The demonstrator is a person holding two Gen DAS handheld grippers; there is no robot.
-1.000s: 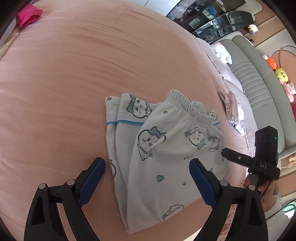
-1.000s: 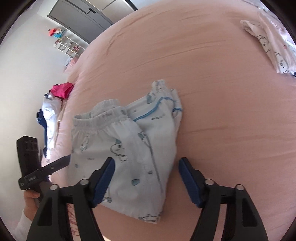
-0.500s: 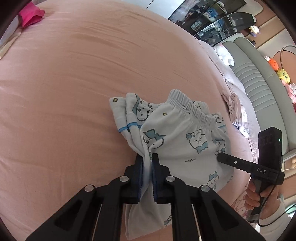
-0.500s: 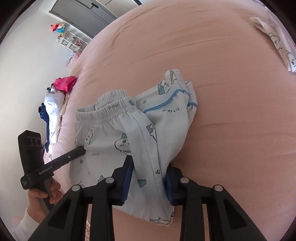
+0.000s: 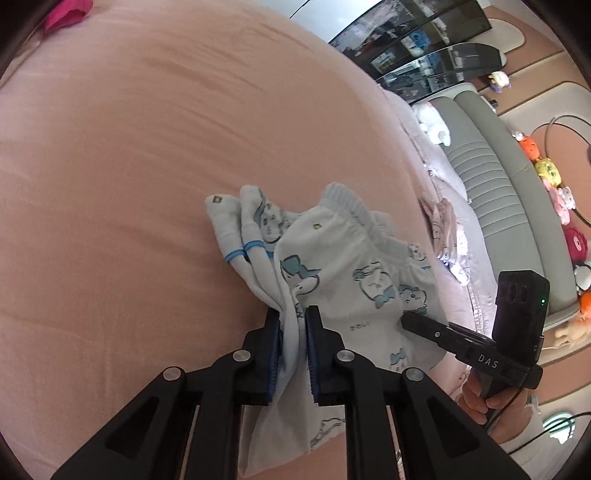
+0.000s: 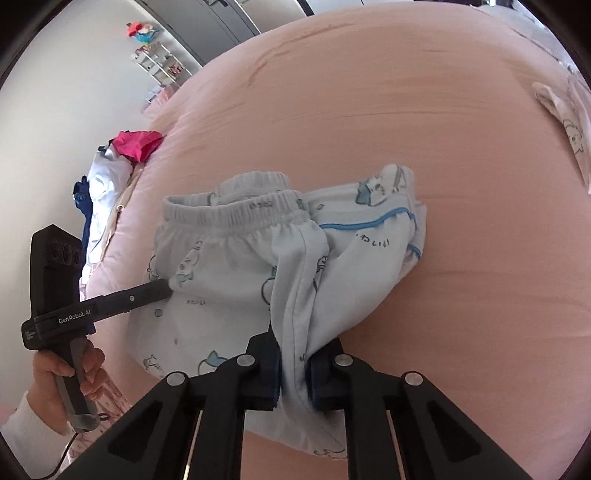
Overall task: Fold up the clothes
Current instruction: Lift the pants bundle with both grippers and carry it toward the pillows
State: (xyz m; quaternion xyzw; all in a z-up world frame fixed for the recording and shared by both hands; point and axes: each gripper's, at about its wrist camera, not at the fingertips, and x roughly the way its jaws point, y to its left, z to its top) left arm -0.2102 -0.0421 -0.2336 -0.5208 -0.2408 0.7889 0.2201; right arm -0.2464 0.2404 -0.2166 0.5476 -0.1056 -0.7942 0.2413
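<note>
Two labels — "DAS" on right gripper (image 5: 406, 320), "GenRobot.AI" on left gripper (image 6: 168, 286).

A pink sheet (image 5: 140, 155) spreads ahead of both grippers. Far ahead and left of the left gripper, a magenta cloth (image 5: 66, 16) lies at the sheet's edge; the right wrist view shows it far to the left (image 6: 137, 144), on a heap of white and blue laundry (image 6: 101, 184). Right of the left gripper stands a grey headboard (image 5: 491, 184), with plush toys (image 5: 546, 173) in a row beyond it and dark glass shelves (image 5: 417, 48) further ahead. A printed pale garment (image 6: 565, 122) lies far right of the right gripper. Ahead and left of it, a white rack (image 6: 159, 62) stands against the wall.
</note>
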